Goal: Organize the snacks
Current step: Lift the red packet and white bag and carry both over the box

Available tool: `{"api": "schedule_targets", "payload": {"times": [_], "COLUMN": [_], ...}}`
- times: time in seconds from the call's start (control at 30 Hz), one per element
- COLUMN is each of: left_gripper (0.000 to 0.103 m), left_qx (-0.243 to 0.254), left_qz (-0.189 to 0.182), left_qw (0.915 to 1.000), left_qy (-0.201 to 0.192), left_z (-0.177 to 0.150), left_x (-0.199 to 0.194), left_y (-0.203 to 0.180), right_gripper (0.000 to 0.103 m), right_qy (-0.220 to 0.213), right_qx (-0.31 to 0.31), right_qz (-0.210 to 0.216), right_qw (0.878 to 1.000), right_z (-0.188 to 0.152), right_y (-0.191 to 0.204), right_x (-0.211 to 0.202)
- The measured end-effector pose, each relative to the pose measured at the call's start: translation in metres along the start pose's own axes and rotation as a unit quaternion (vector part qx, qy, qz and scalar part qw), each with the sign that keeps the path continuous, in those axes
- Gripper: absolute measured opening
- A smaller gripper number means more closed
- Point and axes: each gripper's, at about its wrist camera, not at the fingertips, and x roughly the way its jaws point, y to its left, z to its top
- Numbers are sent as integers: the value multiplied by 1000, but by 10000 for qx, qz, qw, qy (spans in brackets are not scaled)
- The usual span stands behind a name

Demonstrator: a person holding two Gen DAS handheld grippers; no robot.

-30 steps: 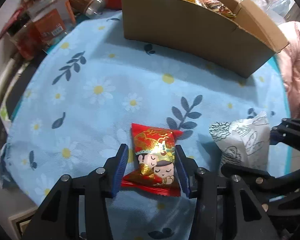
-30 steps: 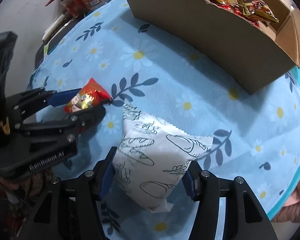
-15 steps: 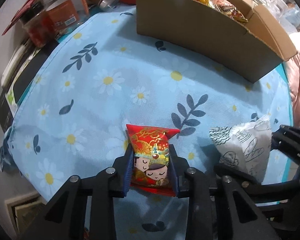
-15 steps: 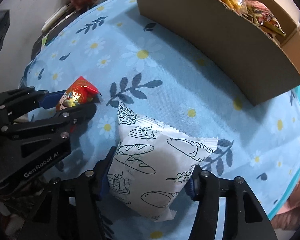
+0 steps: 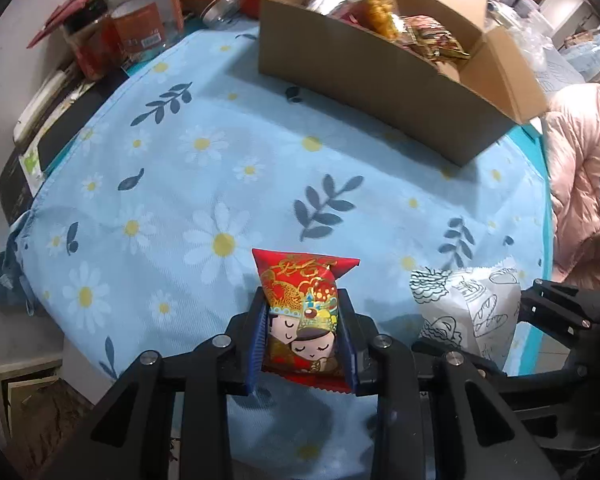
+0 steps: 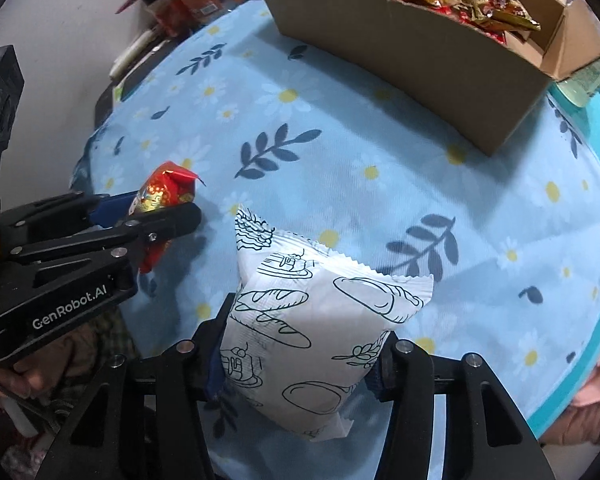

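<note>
My left gripper (image 5: 303, 334) clamps the red packet (image 5: 300, 320); my right gripper's (image 6: 300, 354) fingers (image 6: 214, 368) are closing, squeezing the white bread pouch (image 6: 316, 328).

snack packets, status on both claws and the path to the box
Left claw shut on red snack packet. Right claw closing on white bread packet. Cardboard box open, part full; cloth between looks clear.
</note>
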Motion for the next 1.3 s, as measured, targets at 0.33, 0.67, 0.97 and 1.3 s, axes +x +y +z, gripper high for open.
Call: {"api": "schedule_targets", "payload": {"times": [0.33, 0.67, 0.97, 1.3], "left_gripper": [31, 31, 31, 31], "left_qx": [-308, -623, -625, -167], "left_qz": [80, 277, 331, 172], "left_qw": [9987, 9913, 9864, 9864], "left_qy": [-406, -1121, -1483, -1626], "left_z": [-25, -35, -42, -7], "left_x": [-52, -112, -149, -159], "left_y": [-24, -28, -41, -43], "right_gripper": [53, 53, 53, 53], "right_qy": [-358, -985, -1257, -1519], "right_qx": [-21, -375, -534, -368], "right_qz": [170, 240, 321, 157], "right_qw": [9992, 9941, 9901, 9876], "right_z": [-18, -22, -31, -11], "right_y": [1, 17, 24, 22], "right_x": [-39, -90, -113, -134]}}
